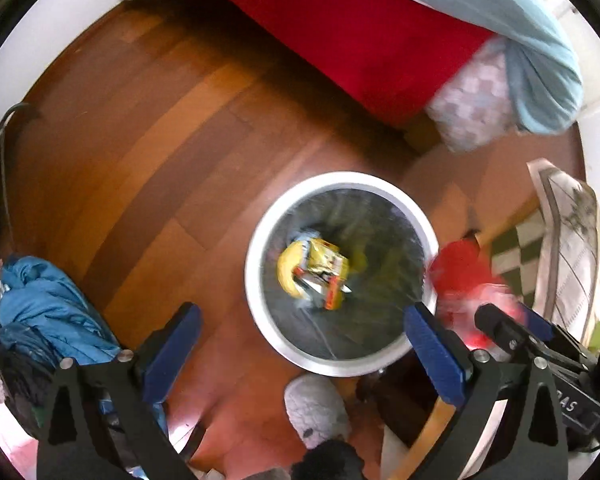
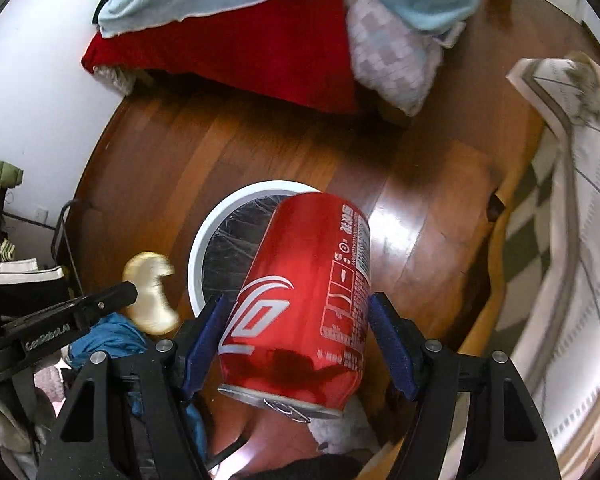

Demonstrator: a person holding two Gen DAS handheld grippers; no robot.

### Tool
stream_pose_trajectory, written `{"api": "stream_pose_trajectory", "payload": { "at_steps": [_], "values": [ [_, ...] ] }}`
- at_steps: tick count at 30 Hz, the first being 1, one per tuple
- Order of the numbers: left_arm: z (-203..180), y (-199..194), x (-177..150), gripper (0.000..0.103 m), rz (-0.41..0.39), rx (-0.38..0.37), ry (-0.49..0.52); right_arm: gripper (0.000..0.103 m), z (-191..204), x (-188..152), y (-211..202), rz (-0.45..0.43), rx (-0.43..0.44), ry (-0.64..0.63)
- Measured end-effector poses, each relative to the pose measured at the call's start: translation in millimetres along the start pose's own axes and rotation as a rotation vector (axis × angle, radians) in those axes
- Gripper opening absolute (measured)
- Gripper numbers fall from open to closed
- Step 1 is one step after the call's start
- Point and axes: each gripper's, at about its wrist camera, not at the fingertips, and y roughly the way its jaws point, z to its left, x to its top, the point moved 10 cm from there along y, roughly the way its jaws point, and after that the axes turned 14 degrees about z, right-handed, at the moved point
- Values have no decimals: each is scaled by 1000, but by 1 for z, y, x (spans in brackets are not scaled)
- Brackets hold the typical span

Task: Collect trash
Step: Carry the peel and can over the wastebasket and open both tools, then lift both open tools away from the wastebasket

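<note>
Above the white-rimmed bin (image 1: 342,274) on the wooden floor (image 1: 148,168), the left gripper (image 1: 300,344) is held pointing straight down, its blue pads spread as wide as they go, with nothing between them. Inside the bin, on the dark liner, a yellow wrapper (image 1: 324,272) is seen lying among other blurred scraps, so part of the collecting is judged done already.

Beside the bin's rim, a red can (image 2: 300,304) is carried by the right gripper (image 2: 296,344). The can is clamped across its body between the two blue pads, base pointing away toward the bin and pull-tab end toward the camera. The jaws are set about half open, closed on the can's sides. From the right wrist view the can is seen to overlap the near rim of the bin, though whether it is fully over the opening cannot be told.

The step in hand is judged to be the dropping of the can. What is called for next: the can is to be brought squarely over the bin's mouth, clear of the left gripper, and the right jaws are then to be opened so that it falls inside, not onto the rim.
</note>
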Motion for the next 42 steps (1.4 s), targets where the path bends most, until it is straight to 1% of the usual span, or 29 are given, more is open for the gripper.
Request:
{"api": "stream_pose_trajectory", "payload": {
  "at_steps": [1, 2, 4, 6, 9, 12, 16, 22, 34, 38, 42],
  "values": [
    [4, 1, -2, 103, 1, 21, -4, 78, 3, 5, 8, 21, 1, -14],
    [7, 2, -3, 103, 2, 40, -3, 90, 3, 10, 12, 35, -2, -18],
    [11, 3, -8, 103, -7, 80, 8, 103, 3, 13, 23, 56, -4, -19],
    [14, 2, -13, 103, -21, 118, 14, 103, 1, 13, 30, 64, -36, -24],
    [15, -2, -20, 103, -58, 161, 22, 103, -7, 4, 33, 69, -82, -31],
    [12, -9, -28, 103, -84, 180, 21, 103, -13, -6, 32, 66, -131, -40],
    [9, -21, -38, 103, -114, 190, 28, 103, -20, -23, 21, 52, -179, -42],
    [0, -46, -55, 103, -158, 188, 47, 103, -19, -43, -8, 10, -215, -42],
    [-9, -96, -97, 103, -237, 175, 70, 103, -12, -81, -67, -74, -206, -44],
    [-15, -123, -115, 103, -287, 170, 85, 103, -7, -97, -91, -107, -189, -54],
    [-26, -153, -134, 103, -341, 166, 106, 103, -2, -116, -124, -154, -161, -63]
  ]
}}
